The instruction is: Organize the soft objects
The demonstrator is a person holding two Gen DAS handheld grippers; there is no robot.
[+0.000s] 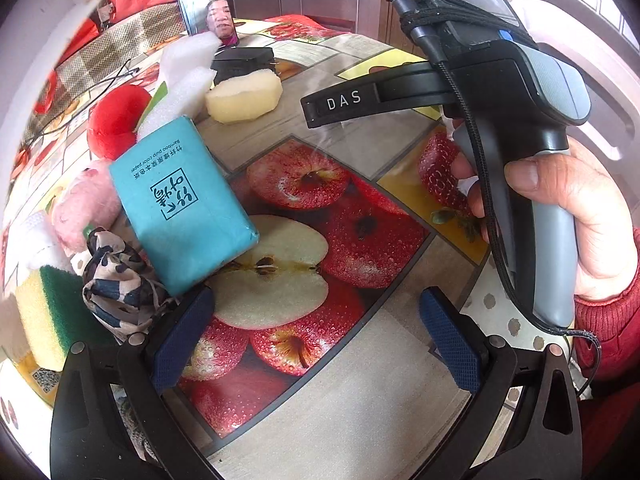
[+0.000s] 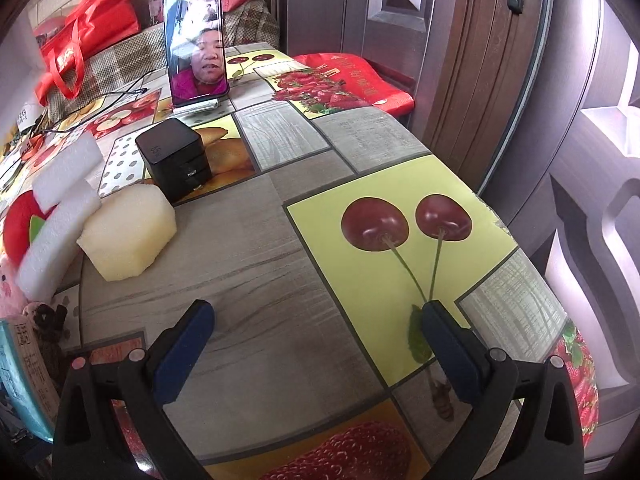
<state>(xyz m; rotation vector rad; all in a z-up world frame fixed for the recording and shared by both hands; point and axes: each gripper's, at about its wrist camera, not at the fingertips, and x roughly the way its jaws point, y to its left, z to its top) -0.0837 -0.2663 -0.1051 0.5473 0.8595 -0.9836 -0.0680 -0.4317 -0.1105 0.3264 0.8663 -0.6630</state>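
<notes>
My left gripper (image 1: pixel 316 312) is open and empty above the fruit-print tablecloth (image 1: pixel 360 400). Soft objects are piled at its left: a teal tissue pack (image 1: pixel 180 200) leaning on the pile, a patterned cloth bundle (image 1: pixel 116 284), a yellow-green sponge (image 1: pixel 48 312), a pink plush (image 1: pixel 84 208), a red plush (image 1: pixel 116 120), white foam pieces (image 1: pixel 184 68) and a pale yellow sponge (image 1: pixel 244 98). My right gripper (image 2: pixel 318 320) is open and empty over bare tablecloth. The yellow sponge (image 2: pixel 128 236) and white foam (image 2: pixel 60 216) lie to its left. The right gripper's body (image 1: pixel 500 92) shows in the left wrist view.
A phone (image 2: pixel 198 46) stands on a stand at the back of the table. A black charger cube (image 2: pixel 174 158) sits behind the yellow sponge. Cables (image 2: pixel 100 100) and red bags (image 2: pixel 80 28) lie at the back left. Wooden doors (image 2: pixel 460 60) stand right of the table edge.
</notes>
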